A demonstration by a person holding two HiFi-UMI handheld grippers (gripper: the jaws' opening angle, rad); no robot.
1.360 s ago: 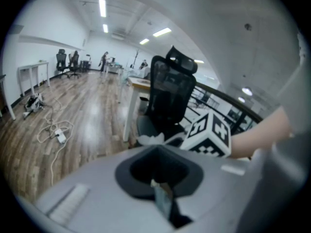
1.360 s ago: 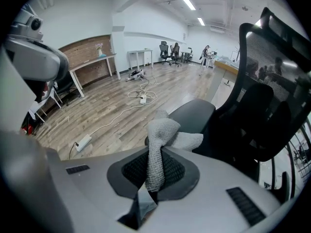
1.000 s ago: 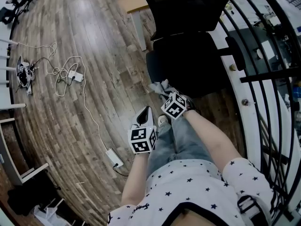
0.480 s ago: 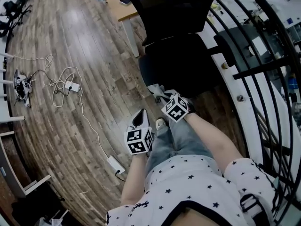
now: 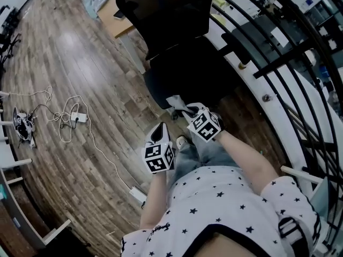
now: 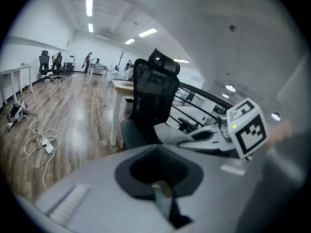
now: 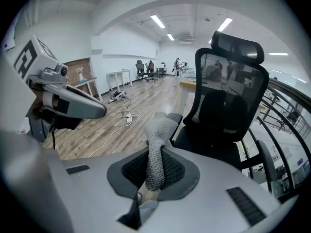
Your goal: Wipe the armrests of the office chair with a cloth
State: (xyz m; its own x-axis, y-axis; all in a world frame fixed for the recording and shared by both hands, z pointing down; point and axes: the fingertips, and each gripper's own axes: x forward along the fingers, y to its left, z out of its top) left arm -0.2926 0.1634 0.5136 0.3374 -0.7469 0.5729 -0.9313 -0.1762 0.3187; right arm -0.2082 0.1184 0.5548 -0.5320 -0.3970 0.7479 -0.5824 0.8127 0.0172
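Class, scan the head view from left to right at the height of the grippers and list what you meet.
Tangled white cable with power strip → left gripper → right gripper holding the grey knitted cloth → black metal railing.

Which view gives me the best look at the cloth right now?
The right gripper view: the cloth stands up close and grey, pinched in the right gripper. The head view shows only a small crumpled end beyond that gripper. The left gripper view shows just a blurred pale fold, likely the cloth.
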